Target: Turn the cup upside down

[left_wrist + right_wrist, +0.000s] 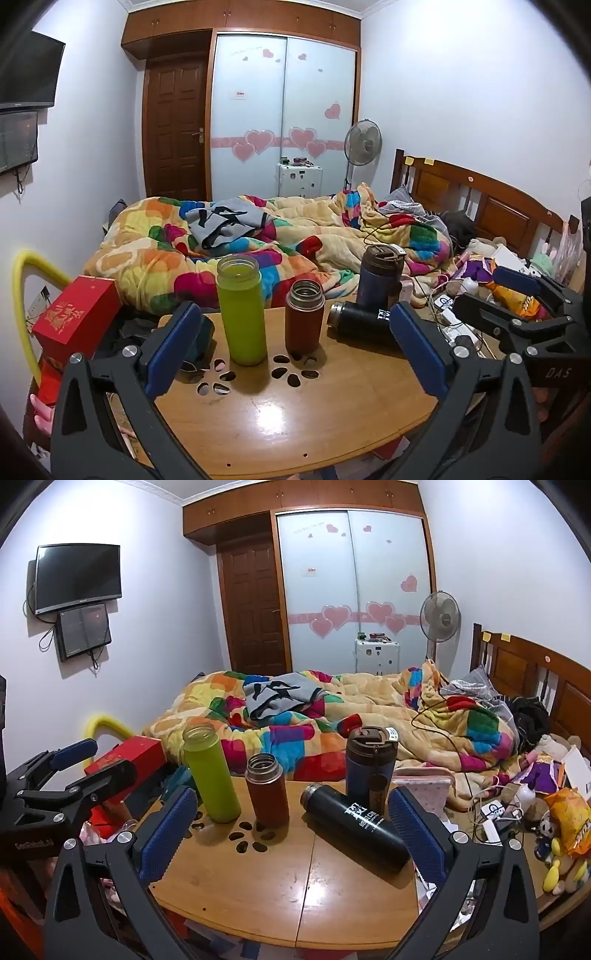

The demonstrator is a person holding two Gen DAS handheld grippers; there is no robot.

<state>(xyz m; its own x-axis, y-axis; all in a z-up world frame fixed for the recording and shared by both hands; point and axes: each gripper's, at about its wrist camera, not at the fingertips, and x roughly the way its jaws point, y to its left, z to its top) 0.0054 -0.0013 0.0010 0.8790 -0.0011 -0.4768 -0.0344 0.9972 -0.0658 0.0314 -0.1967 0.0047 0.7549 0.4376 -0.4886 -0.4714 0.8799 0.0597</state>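
Several cups stand on a small wooden table point(295, 417) point(280, 897). A lime green cup point(242, 312) point(211, 773) stands upright with no lid. A brown-red cup point(303, 319) point(266, 791) stands upright beside it, open on top. A black cup point(364, 323) point(356, 829) lies on its side. A dark blue lidded tumbler point(380, 277) point(369, 766) stands at the far edge. My left gripper point(291, 347) is open and empty, above the near table, facing the green and brown-red cups. My right gripper point(291, 830) point(513, 295) is open and empty, facing the black cup.
A red box point(75, 317) point(125, 757) and a yellow foam tube point(22, 295) sit left of the table. A bed with a colourful blanket point(258, 236) point(369, 716) lies behind. Cables, toys and a snack bag point(569, 819) clutter the right side.
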